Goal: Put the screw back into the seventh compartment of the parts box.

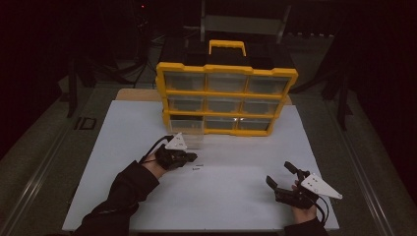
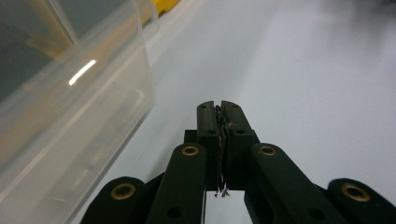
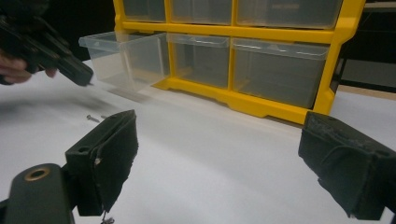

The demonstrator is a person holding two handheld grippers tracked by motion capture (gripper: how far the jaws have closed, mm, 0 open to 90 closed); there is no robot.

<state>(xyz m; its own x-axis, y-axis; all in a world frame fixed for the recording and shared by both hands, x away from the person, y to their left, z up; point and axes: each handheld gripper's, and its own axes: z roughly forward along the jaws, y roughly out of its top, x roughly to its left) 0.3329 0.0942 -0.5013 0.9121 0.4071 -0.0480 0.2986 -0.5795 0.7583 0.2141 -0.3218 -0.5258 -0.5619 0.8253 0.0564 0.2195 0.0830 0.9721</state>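
Note:
A yellow organiser (image 1: 226,92) with clear drawers stands at the back of the white table (image 1: 147,196). Its bottom-left drawer (image 1: 187,133) is pulled out onto the table; it is also in the left gripper view as the drawer (image 2: 70,116) and in the right gripper view as the drawer (image 3: 122,52). My left gripper (image 1: 193,157) hovers just in front of that drawer, jaws shut. Between its pads (image 2: 208,122) a small screw (image 2: 231,125) seems pinched. A loose screw (image 1: 195,168) lies on the table under it. My right gripper (image 1: 278,172) rests open at the front right.
In the right gripper view the left gripper (image 3: 86,78) hangs above small screws (image 3: 93,118), next to the organiser's yellow frame (image 3: 261,32). The organiser's other drawers are pushed in. A dark floor and stands surround the table.

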